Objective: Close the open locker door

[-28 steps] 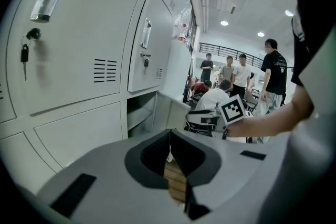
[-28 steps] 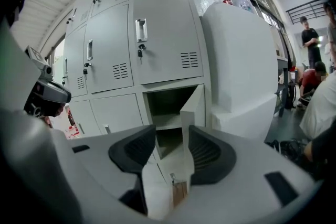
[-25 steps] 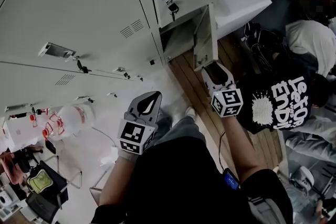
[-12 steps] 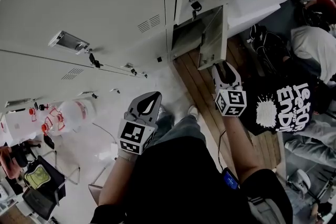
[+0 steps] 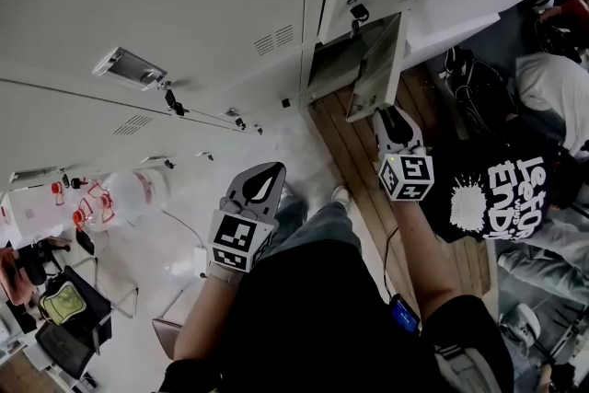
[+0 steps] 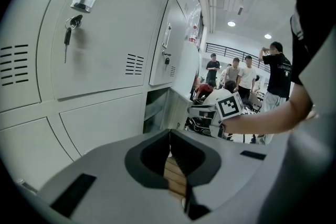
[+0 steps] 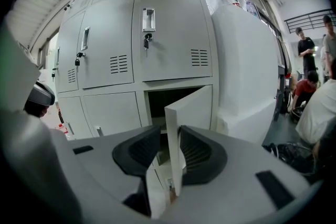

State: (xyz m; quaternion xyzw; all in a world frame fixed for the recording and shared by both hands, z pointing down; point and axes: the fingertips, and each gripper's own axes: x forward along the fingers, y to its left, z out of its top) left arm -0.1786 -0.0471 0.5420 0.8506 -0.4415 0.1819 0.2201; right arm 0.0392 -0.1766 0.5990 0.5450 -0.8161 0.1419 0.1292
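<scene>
The open locker door (image 5: 377, 69) stands ajar from a low compartment (image 5: 331, 60), its free edge pointing toward me. My right gripper (image 5: 386, 117) is at that door's lower edge. In the right gripper view the door (image 7: 191, 113) runs edge-on between the jaws of the right gripper (image 7: 169, 134), which are closing; the right pad is against the panel and a thin gap remains at the left pad. My left gripper (image 5: 262, 172) hangs lower left, away from the lockers, shut and empty, as the left gripper (image 6: 170, 134) shows in its own view.
Closed grey lockers (image 5: 184, 5) with keys in their locks fill the wall. Water bottles (image 5: 120, 193) stand at the left. A big white wrapped block (image 7: 247, 76) sits right of the door. A seated person in a black shirt (image 5: 502, 189) and others crowd the wooden floor (image 5: 368, 189) at right.
My right gripper has moved up to the door's edge and its jaws have narrowed around the panel. The left gripper has stayed in place.
</scene>
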